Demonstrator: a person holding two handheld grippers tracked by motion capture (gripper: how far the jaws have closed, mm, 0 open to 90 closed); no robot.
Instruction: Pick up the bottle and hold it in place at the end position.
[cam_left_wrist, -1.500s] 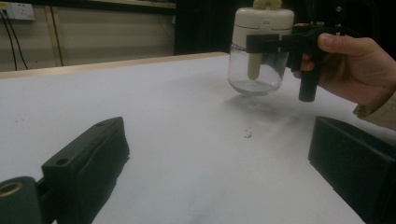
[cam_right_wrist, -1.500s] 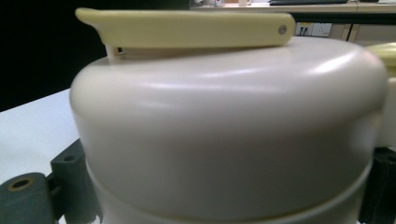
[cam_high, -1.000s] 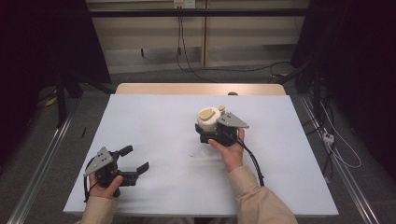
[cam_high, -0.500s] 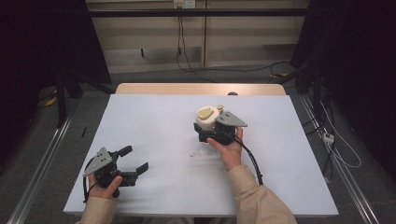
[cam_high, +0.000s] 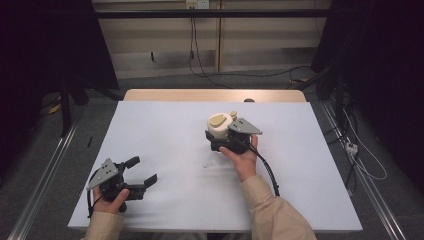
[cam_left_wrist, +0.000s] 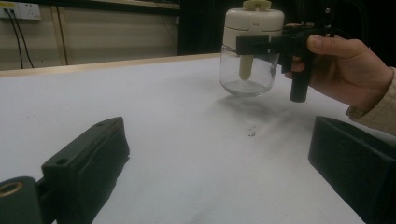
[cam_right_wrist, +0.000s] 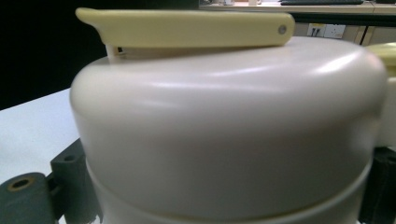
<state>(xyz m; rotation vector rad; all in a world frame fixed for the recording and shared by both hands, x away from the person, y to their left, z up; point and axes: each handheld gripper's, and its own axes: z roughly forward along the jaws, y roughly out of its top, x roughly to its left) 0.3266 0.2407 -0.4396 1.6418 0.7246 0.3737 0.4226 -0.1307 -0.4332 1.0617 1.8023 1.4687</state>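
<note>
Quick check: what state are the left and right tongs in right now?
Left tongs: open, holding nothing, low over the table.
Right tongs: shut on the jar, gripping its cream lid section.

Looks like a lab or test room, not anyone's home. There's one plain white table (cam_high: 165, 145) standing alone in the middle, with metal rails (cam_high: 45, 175) running along the grey floor on both sides. Loose cables (cam_high: 240, 75) snake across the floor behind it, and there's a power strip (cam_high: 351, 148) lying on the right. Wall sockets (cam_left_wrist: 18, 10) sit on bare beige panels, and black curtains (cam_high: 45, 40) hang at both sides. No decor, all bare.
</note>
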